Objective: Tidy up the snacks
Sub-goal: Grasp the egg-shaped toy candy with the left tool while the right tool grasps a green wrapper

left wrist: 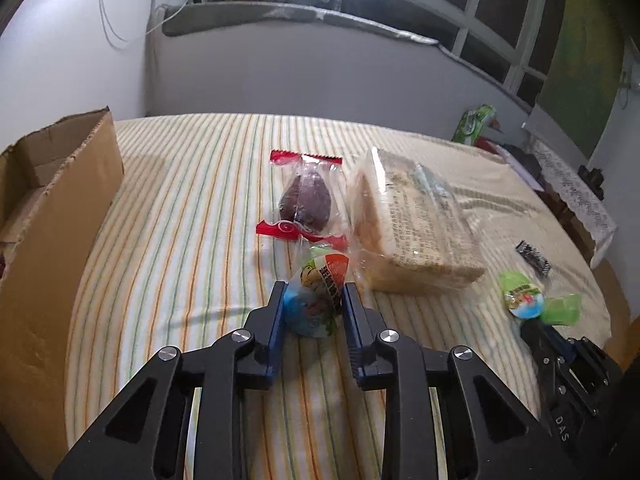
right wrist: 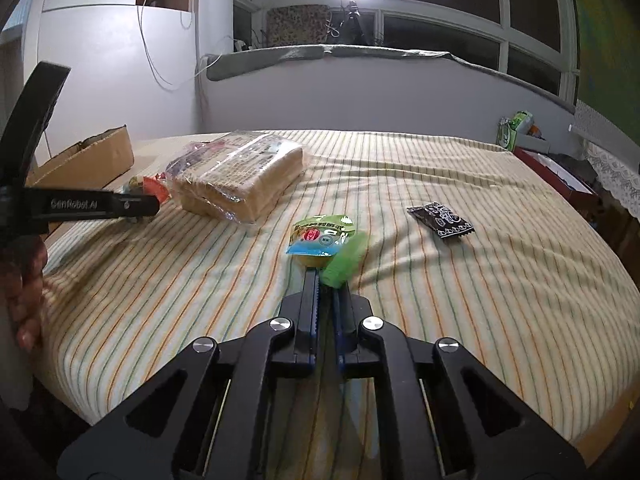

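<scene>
**Both grippers holding jelly cups over the striped bedspread**

Cardboard box [left wrist: 60, 200] stands open at far left. Left gripper [left wrist: 314, 300] is clamped around a blue-and-orange jelly cup [left wrist: 316, 296], near the bagged bread [left wrist: 416, 224]. Right gripper [right wrist: 326, 284] pinches the wrapper tail of a green jelly cup [right wrist: 324, 236]. Likely step: pickup done; next, carry both leftward into the box.
</scene>
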A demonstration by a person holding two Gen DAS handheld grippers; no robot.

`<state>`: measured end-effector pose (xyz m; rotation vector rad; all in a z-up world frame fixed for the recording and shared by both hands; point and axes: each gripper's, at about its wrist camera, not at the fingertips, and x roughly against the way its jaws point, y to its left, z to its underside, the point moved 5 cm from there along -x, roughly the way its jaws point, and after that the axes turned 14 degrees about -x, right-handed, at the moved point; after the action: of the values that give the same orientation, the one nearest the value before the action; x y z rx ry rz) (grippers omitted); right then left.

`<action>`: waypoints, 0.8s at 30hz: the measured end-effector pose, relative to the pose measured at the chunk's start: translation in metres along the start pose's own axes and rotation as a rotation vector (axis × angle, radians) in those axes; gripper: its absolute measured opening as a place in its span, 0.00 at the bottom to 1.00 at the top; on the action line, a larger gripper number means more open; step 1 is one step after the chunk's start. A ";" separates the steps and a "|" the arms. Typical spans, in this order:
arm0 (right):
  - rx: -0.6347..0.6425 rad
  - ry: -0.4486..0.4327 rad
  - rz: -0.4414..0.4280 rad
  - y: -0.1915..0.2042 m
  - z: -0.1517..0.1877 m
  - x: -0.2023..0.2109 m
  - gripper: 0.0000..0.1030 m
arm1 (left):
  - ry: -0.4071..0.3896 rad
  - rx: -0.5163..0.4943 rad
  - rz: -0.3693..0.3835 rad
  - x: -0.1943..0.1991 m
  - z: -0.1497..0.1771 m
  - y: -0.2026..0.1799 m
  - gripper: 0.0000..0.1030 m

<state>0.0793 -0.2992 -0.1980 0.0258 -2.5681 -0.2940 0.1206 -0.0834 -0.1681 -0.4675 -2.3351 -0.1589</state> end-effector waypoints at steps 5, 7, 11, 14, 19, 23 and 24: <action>-0.027 -0.012 -0.009 -0.003 0.002 0.009 0.05 | -0.037 0.000 -0.007 0.014 0.009 0.005 0.24; -0.031 -0.023 -0.005 -0.002 0.002 0.014 0.05 | -0.070 0.008 -0.005 0.021 0.009 0.005 0.24; -0.030 -0.047 0.002 0.000 -0.001 0.026 0.05 | -0.088 -0.006 -0.021 0.033 0.012 0.009 0.24; -0.021 -0.066 0.010 0.005 -0.006 0.036 0.05 | -0.099 -0.013 -0.011 0.039 0.010 0.004 0.24; 0.000 -0.080 0.014 0.015 -0.010 0.048 0.05 | -0.148 -0.036 -0.019 0.052 -0.003 -0.004 0.24; 0.012 -0.091 0.008 0.022 -0.011 0.057 0.05 | -0.184 -0.036 -0.035 0.068 -0.003 -0.001 0.24; 0.015 -0.095 0.004 0.025 -0.011 0.061 0.05 | -0.195 -0.033 -0.045 0.073 -0.002 0.000 0.24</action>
<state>0.0346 -0.2816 -0.1513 0.0126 -2.6649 -0.2802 0.0742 -0.0630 -0.1161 -0.4655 -2.5382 -0.1806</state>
